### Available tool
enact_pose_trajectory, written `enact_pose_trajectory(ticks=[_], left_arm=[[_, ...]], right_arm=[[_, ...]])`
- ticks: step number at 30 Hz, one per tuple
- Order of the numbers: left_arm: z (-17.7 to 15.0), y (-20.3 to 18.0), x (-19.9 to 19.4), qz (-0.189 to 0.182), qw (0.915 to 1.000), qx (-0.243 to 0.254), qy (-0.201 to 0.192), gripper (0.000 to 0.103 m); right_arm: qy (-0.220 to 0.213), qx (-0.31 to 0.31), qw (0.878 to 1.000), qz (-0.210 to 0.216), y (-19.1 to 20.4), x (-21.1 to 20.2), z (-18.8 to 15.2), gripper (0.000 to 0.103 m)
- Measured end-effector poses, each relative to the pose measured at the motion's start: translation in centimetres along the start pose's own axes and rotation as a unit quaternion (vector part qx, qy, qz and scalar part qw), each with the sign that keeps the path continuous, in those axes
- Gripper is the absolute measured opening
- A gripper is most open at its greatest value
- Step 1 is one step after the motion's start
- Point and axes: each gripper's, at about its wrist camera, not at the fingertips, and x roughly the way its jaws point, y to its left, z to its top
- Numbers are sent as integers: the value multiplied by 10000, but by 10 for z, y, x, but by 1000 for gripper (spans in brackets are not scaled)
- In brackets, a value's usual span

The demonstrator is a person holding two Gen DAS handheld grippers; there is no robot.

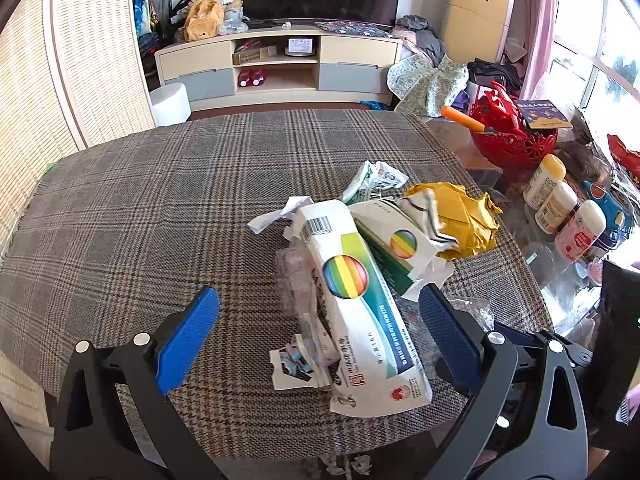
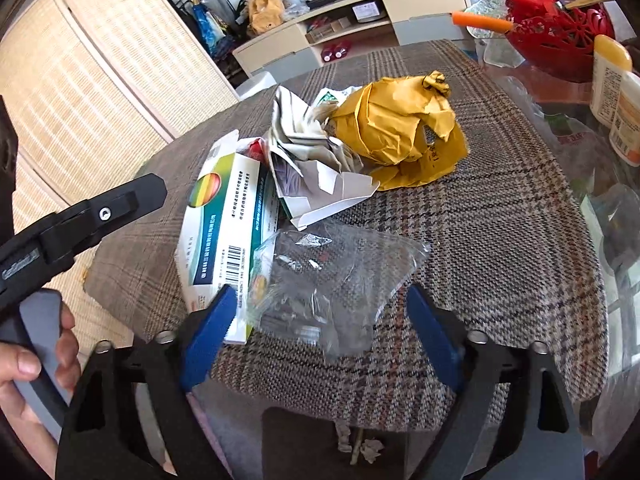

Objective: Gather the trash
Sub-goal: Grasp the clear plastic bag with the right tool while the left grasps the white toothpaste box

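Straddling crinkled clear plastic wrap (image 2: 332, 280) on woven plaid cloth (image 2: 500, 240), the right hand-held gripper (image 2: 320, 320) gapes wide, gripping nothing.

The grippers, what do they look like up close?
Both are alike: the left gripper and right gripper have black angular frames with triangular cut-outs, silver round pins, and flat ribbed blue pads on the jaws. The left one's handle is grey.
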Motion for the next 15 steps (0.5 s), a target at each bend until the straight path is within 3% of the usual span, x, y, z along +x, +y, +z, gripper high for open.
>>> enact_pose_trajectory(ticks=[3,5,7,8,9,13,15], left_arm=[[-1,-6,9,-46,9999,20,148,95],[-3,-7,14,-62,9997,-9,233,95],[-5,-9,20,-87,9995,-42,312,95],[-6,-11,22,-99,9993,-41,346,95],[-7,-12,23,-120,9993,-58,363,95],[-10,-20,22,-141,9994,-58,310,84],[-11,-24,20,-90,9995,-17,302,84]], right_arm=[[94,-2,10000,-31,-3,12,4,71],[110,-8,9999,-18,-5,16,5,48],[76,5,9999,-74,-8,18,6,47],[67,11,9999,-104,-11,19,7,35],[66,13,9999,-149,-14,20,7,30],[-133,55,9997,-218,-27,10,5,28],[-206,74,9994,-273,-33,2,2,27]])
